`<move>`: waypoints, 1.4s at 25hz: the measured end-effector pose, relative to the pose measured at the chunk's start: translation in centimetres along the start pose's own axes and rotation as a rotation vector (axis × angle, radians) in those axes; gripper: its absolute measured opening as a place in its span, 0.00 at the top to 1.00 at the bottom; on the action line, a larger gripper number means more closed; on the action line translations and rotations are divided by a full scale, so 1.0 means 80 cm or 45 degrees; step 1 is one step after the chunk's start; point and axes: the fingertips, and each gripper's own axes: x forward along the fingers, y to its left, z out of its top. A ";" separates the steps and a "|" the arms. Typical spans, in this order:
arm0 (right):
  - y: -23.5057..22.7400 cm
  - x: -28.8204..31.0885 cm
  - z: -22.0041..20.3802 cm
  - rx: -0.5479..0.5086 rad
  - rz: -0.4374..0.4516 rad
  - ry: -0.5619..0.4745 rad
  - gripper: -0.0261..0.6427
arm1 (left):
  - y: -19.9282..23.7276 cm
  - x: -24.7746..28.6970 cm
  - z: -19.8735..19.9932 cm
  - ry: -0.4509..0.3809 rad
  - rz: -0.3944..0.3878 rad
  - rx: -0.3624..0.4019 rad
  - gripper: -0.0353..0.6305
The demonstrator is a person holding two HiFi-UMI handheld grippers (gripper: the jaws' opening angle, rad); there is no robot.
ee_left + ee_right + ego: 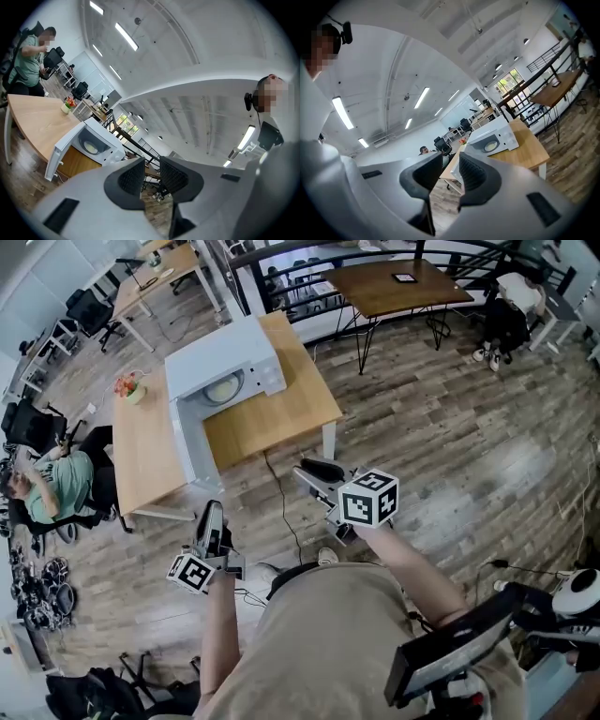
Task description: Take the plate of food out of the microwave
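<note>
Both tools are empty: the left gripper (151, 165) and the right gripper (451, 161) each show only a narrow gap between the jaws, with nothing in it. They hang well short of the table (286, 413). On it, far and to the left, stands the microwave (230, 357), its door (190, 444) swung down and open and the plate of food (223, 388) inside. The approach comes first: step close, widen a jaw, then enter level and take the plate's rim.

Open-plan ofc w/ desks (155, 279), swivel chairs (91, 310), strip lights (126, 36).
</note>
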 end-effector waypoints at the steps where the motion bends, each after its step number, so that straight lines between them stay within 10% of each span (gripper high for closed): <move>1: 0.000 -0.001 -0.001 0.003 -0.002 0.001 0.82 | 0.000 0.002 -0.001 0.001 -0.003 -0.001 0.80; 35: -0.023 0.047 0.027 0.129 0.032 -0.042 0.75 | 0.024 0.029 0.013 0.080 0.039 0.054 0.80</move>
